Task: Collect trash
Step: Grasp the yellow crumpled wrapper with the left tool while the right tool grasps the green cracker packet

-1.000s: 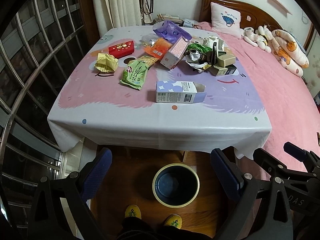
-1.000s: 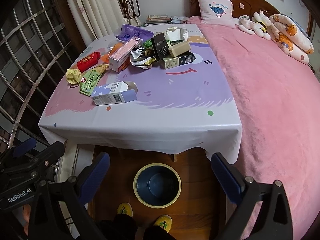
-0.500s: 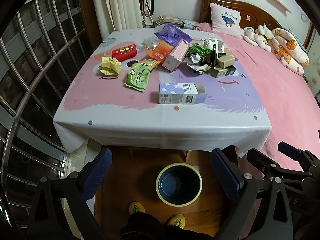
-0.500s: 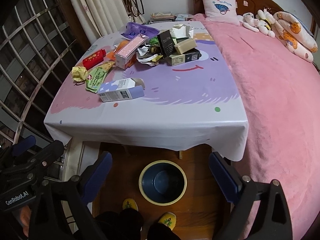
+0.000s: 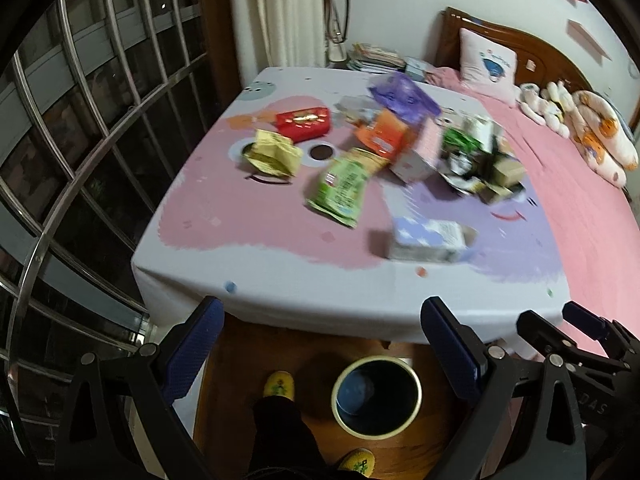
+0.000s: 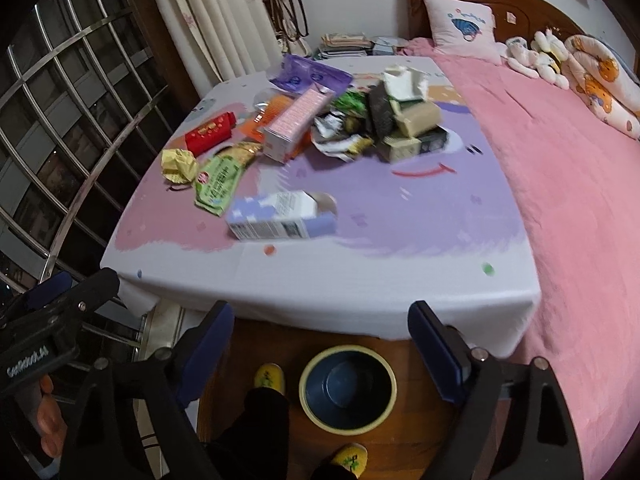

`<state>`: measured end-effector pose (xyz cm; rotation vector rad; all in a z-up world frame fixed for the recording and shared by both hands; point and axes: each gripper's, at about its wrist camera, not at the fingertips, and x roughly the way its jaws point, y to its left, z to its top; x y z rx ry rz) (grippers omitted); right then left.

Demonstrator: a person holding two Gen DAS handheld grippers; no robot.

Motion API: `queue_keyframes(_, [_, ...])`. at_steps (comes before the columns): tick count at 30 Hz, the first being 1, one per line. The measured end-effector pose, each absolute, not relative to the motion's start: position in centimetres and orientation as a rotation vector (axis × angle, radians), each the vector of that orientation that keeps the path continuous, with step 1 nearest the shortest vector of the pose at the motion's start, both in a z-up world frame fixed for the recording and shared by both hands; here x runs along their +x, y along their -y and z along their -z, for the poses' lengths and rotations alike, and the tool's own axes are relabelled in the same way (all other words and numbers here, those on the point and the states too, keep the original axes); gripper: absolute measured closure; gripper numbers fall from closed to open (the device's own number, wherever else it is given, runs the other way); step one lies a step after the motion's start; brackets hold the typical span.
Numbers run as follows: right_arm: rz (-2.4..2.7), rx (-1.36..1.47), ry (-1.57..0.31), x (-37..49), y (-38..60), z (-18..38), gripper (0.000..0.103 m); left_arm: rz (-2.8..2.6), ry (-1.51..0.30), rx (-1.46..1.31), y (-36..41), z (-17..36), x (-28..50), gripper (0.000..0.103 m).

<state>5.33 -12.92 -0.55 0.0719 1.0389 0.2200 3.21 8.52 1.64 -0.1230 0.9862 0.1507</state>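
Trash lies on a table with a pink and purple cloth [image 5: 280,280]: a lavender carton [image 5: 430,240] [image 6: 280,216] nearest the front edge, a green packet [image 5: 340,188] [image 6: 220,180], a yellow wrapper [image 5: 272,154], a red box [image 5: 304,122], a pink box [image 6: 296,122] and a heap of wrappers and boxes [image 6: 400,120]. A dark blue bin with a cream rim [image 5: 376,396] [image 6: 348,390] stands on the wooden floor below the table's front edge. My left gripper [image 5: 320,344] and right gripper [image 6: 320,348] are both open and empty, held above the floor short of the table.
A bed with a pink blanket [image 6: 580,200] joins the table's right side, with plush toys [image 6: 560,52] at its head. A barred window [image 5: 80,140] runs along the left. The person's feet in yellow slippers [image 5: 280,384] stand beside the bin.
Both grippers have moved forward toward the table and the left one has swung leftward. The table looms larger and the bin sits further right in the left view. Nothing has been grasped.
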Motion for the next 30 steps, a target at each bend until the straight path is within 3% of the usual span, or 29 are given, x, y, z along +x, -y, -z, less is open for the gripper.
queue_keyframes(11, [-0.211,0.131,-1.049,14.1,4.4,0.0,0.014,-0.122,-1.035,-0.099,-17.9,-2.1,13.6,0.005])
queue_keyframes(20, [-0.141,0.236,-1.124,21.6,-0.2,3.3,0.015,-0.071,-1.118,-0.092,-24.3,0.0,22.7,0.005])
queue_keyframes(26, [-0.101,0.209,-1.226,25.4,-2.1,6.9,0.034,0.005,-1.163,-0.086,-25.4,2.6,27.2,0.005])
queue_keyframes(30, [-0.082,0.193,-1.277,26.6,-3.0,8.9,0.035,0.081,-1.219,-0.09,-24.9,4.8,29.2,0.005])
